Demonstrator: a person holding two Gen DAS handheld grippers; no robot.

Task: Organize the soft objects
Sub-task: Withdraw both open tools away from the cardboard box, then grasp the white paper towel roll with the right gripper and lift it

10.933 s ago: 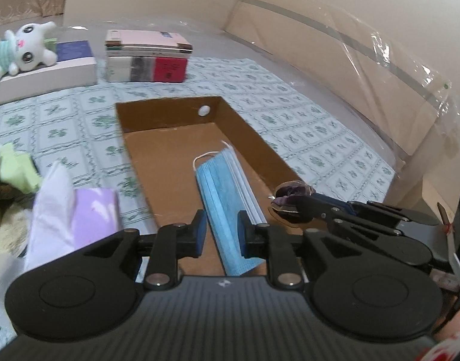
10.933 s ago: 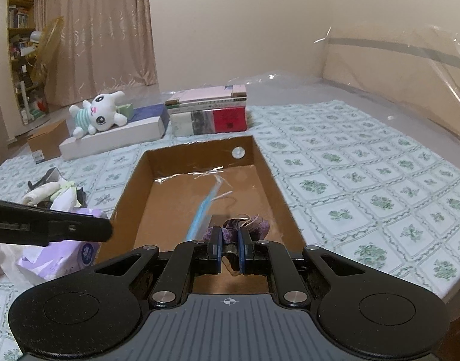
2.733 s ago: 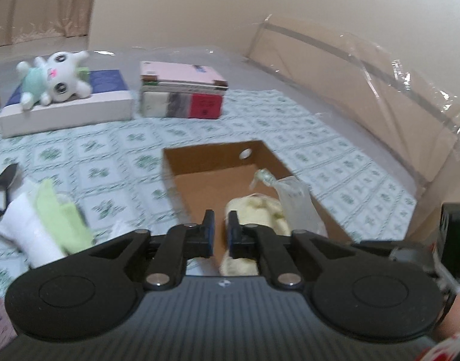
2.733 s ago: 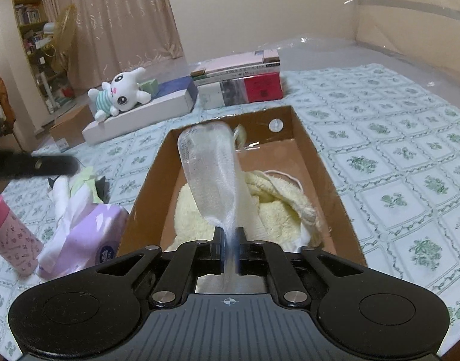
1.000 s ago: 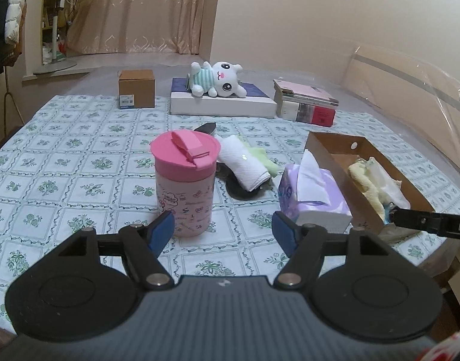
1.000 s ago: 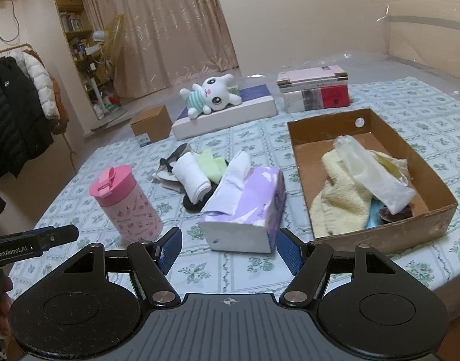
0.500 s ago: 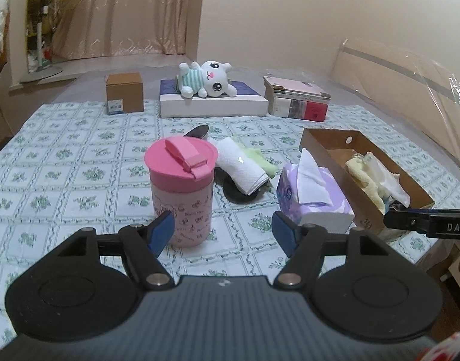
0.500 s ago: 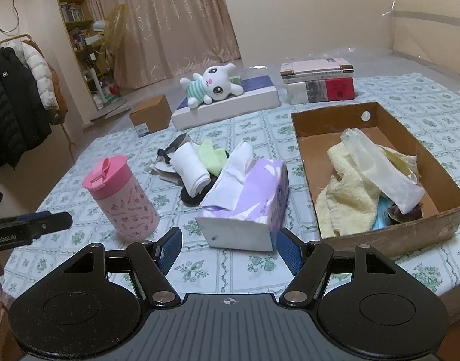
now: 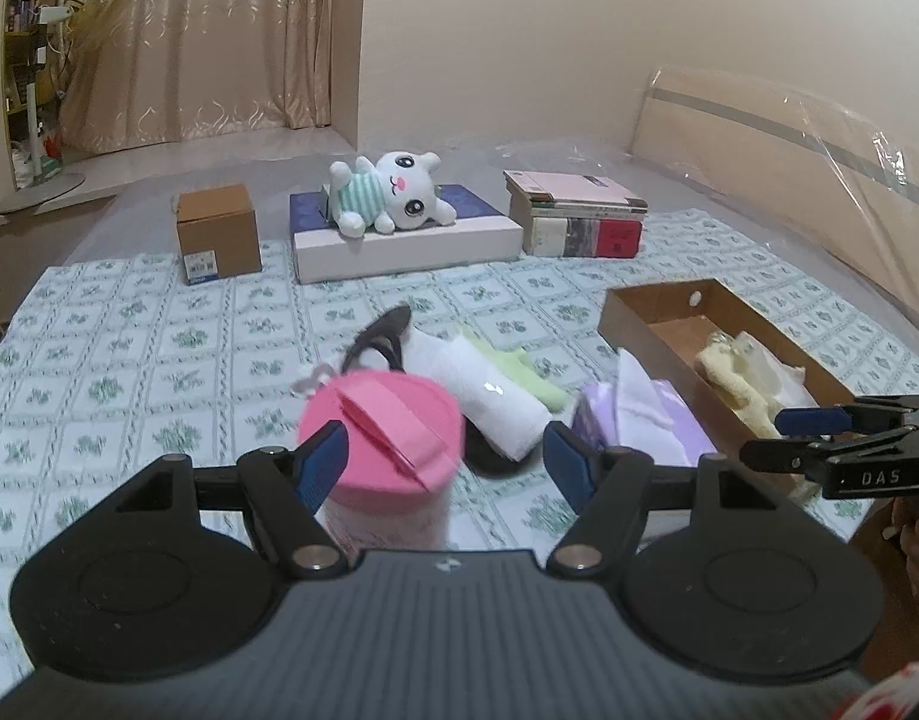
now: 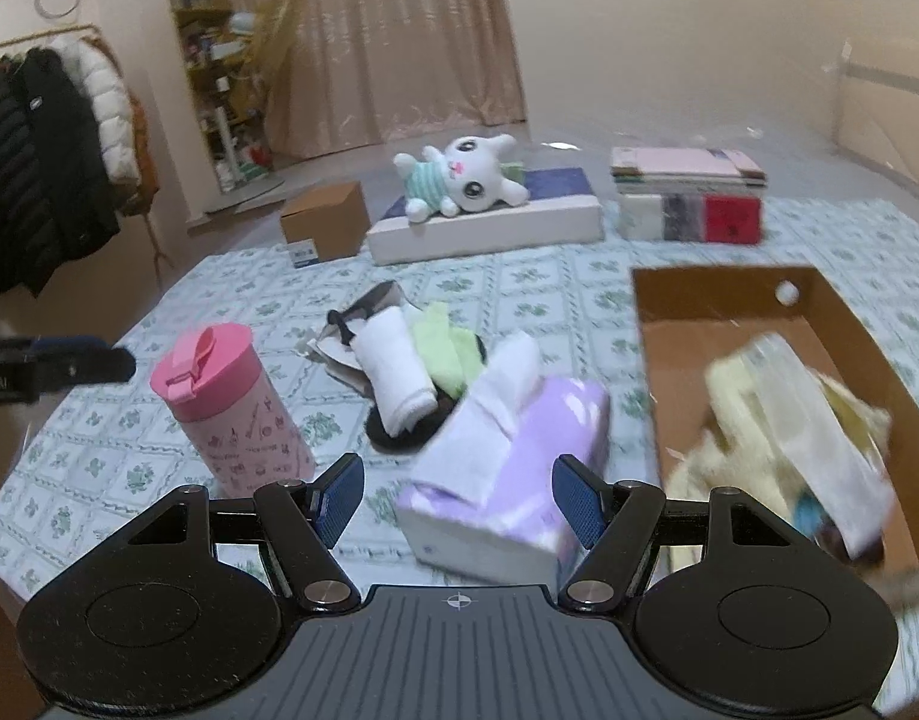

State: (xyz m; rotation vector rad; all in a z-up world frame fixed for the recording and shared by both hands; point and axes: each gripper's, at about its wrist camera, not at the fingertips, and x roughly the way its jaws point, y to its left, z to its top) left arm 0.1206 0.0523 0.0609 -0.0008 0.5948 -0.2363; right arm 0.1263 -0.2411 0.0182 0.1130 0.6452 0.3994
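A brown cardboard box point(image 10: 843, 354) on the right holds a yellow towel point(image 10: 729, 414) and a clear plastic bag point(image 10: 819, 420); it also shows in the left wrist view point(image 9: 657, 324). A rolled white towel point(image 10: 396, 372), a green cloth point(image 10: 441, 342) and a purple tissue pack point(image 10: 519, 468) lie left of the box. My left gripper point(image 9: 444, 459) is open, just above and behind a pink cup point(image 9: 387, 444). My right gripper point(image 10: 456, 501) is open and empty, close above the tissue pack.
A plush rabbit point(image 10: 465, 177) lies on a white flat box point(image 10: 489, 228) at the back. A stack of books point(image 10: 687, 198) is at the back right, a small carton point(image 10: 324, 222) at the back left. Coats hang far left.
Both open grippers have moved forward and lower. The pink cup now sits right between the left fingers, and the tissue pack lies right under the right gripper.
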